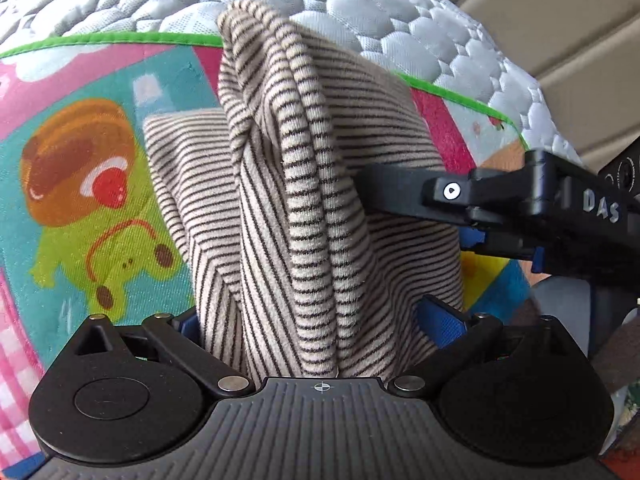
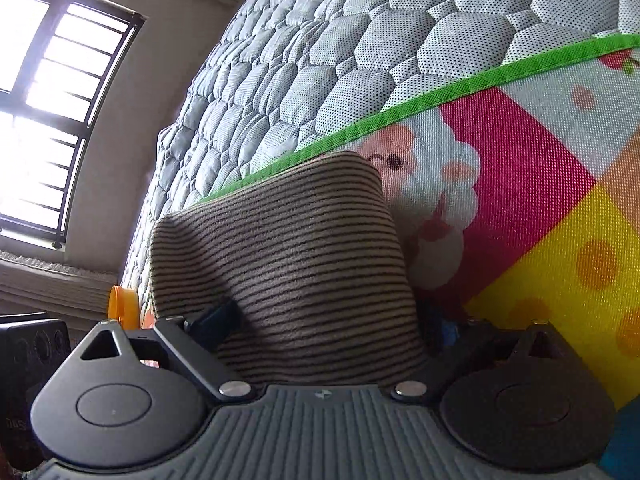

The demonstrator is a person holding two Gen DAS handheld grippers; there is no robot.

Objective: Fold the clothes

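A beige garment with thin black stripes (image 1: 280, 208) is bunched in folds on a colourful cartoon mat (image 1: 80, 168). My left gripper (image 1: 320, 320) is shut on its near edge, with cloth filling the space between the blue pads. My right gripper (image 1: 372, 196) comes in from the right in the left wrist view and pinches a fold of the same garment. In the right wrist view the striped garment (image 2: 280, 264) fills the space between the right gripper's (image 2: 324, 328) fingers, which are mostly hidden by cloth.
The mat (image 2: 540, 208) has a green border (image 2: 400, 116) and lies on a grey quilted mattress (image 2: 340, 48). A barred window (image 2: 52, 112) is at left. An orange object (image 2: 124, 304) and a dark speaker-like box (image 2: 32, 348) sit beyond the mattress edge.
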